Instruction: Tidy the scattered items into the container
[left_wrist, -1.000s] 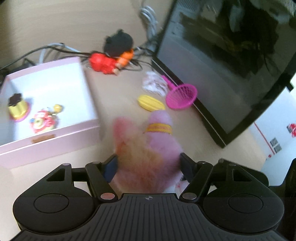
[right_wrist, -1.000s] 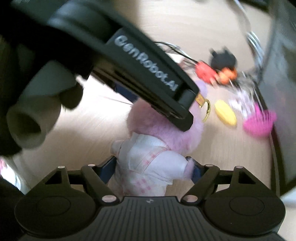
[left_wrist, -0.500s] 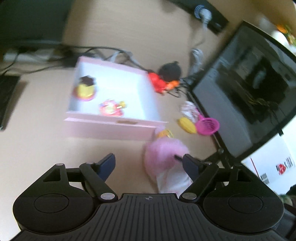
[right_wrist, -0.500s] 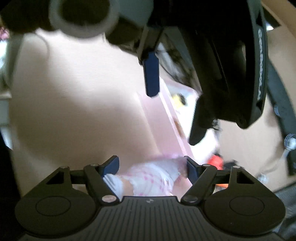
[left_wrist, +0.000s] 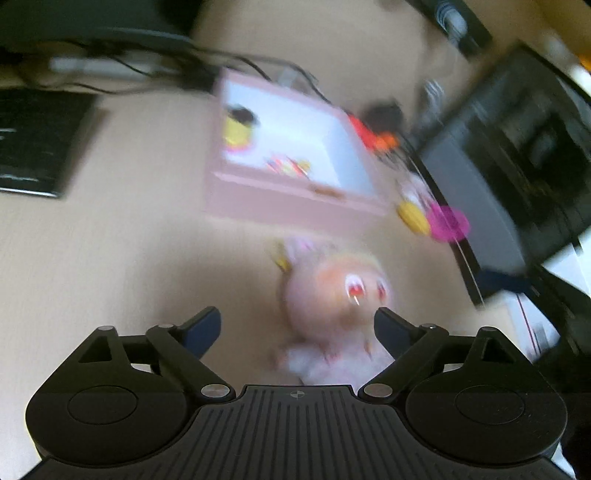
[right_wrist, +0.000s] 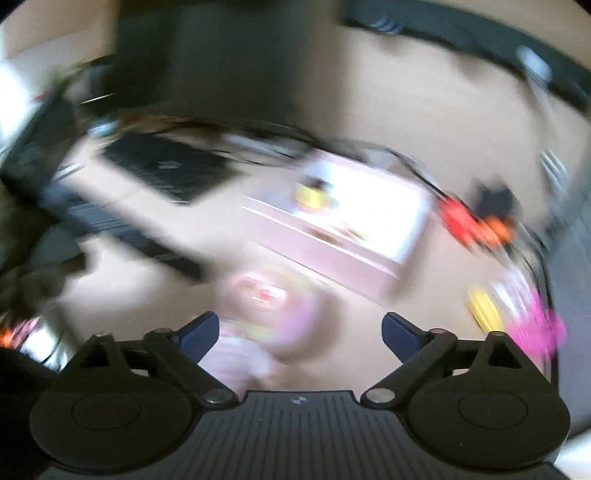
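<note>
I count one pink plush doll (left_wrist: 334, 295) on my desk (left_wrist: 110, 258) and one pink box (left_wrist: 295, 195), with two toys in it: one yellow (left_wrist: 236, 129), one red and yellow (left_wrist: 290, 167). Beside the box lie one yellow piece (left_wrist: 413, 218), one magenta scoop (left_wrist: 448, 223) and one red-orange toy (left_wrist: 373, 136).

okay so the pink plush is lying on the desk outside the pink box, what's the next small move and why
Probably bring the left gripper down over the pink plush and close on it. Its jaws are opening and nothing is pressed between them; the plush lies on the desk in front of the pink box, not in it. The right gripper is opening too and grips nothing.
</note>
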